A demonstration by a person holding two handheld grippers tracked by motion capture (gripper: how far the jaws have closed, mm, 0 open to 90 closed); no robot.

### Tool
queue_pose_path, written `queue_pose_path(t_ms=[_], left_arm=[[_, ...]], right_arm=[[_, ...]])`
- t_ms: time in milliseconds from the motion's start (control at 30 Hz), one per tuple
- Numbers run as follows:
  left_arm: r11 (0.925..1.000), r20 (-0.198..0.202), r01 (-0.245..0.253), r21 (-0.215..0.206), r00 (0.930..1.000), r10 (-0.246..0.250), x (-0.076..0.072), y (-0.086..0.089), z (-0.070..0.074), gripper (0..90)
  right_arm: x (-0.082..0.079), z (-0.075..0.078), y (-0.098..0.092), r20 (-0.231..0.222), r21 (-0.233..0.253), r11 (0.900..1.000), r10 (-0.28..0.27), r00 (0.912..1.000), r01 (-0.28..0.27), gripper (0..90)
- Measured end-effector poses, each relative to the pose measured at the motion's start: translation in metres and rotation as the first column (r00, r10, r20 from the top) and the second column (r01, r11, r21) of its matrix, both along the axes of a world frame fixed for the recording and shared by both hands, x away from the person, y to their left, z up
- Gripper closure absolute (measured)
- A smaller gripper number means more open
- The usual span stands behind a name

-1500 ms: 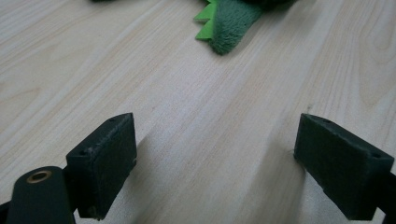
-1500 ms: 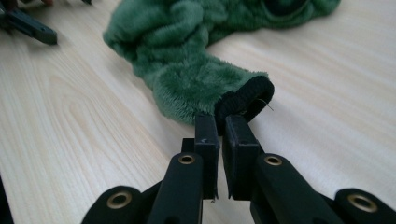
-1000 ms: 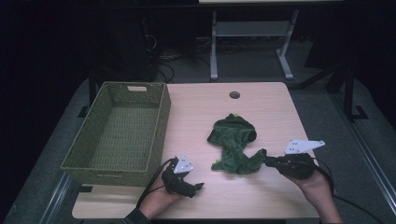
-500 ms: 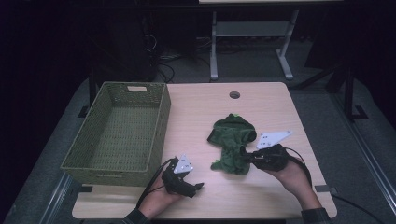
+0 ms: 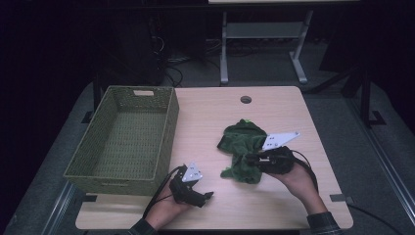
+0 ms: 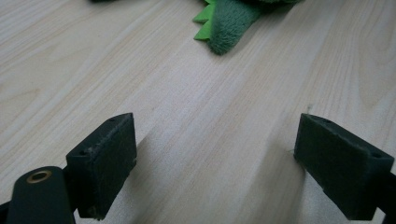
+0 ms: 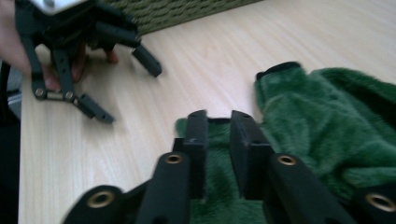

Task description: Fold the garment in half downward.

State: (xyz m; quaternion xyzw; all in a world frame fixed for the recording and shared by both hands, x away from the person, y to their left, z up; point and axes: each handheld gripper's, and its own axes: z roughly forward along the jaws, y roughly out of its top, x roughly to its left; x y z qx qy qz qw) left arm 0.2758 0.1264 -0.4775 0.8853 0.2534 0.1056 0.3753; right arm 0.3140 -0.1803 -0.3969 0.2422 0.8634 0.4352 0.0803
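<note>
A crumpled green plush toy (image 5: 243,149) lies on the pale wood-grain table (image 5: 210,117), right of centre, its pile thick and shaggy with a brighter green felt fringe along one edge (image 6: 204,18). The right gripper (image 5: 250,159) sits low over the near part of the plush; in the right gripper view its two black jaws stand almost together with only a thin slit between them, and green fur lies beneath and behind them, though I cannot tell whether any fabric is actually caught in that slit. A grey three-cornered plate rides on top of this tool. The left gripper (image 5: 208,197) rests near the front edge of the table, well apart from the toy, its blocky, matte black jaws spread wide over bare wood. To the left stands a rectangular basket (image 5: 161,142) of olive-green woven cord, with sloping walls and a handle slot in its far end
</note>
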Motion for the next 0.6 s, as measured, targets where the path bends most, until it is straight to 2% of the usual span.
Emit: queue_pose_path(t_ms=[133,267,467,600], left_arm=[[1.0,0.003,0.003,0.002,1.0,-0.003,0.0,0.0,0.0,12.3],[1.0,0.003,0.003,0.0,1.0,-0.003,0.0,0.0,0.0,12.4],[1.0,0.0,0.002,0.0,1.0,-0.002,0.0,0.0,0.0,12.3],[1.0,0.0,0.003,0.0,1.0,-0.003,0.0,-0.001,0.0,12.3]], right_arm=[[0.008,-0.003,0.0,-0.009,0.006,0.999,-0.051,0.9986,0.052,88.0],[0.016,-0.015,0.004,-0.04,0.032,0.997,-0.063,0.9972,0.065,89.8],[0.026,-0.035,0.013,-0.078,-0.003,0.997,-0.077,0.994,0.077,89.8],[0.028,-0.05,0.017,-0.109,-0.045,0.996,-0.08,0.9909,0.075,89.9]])
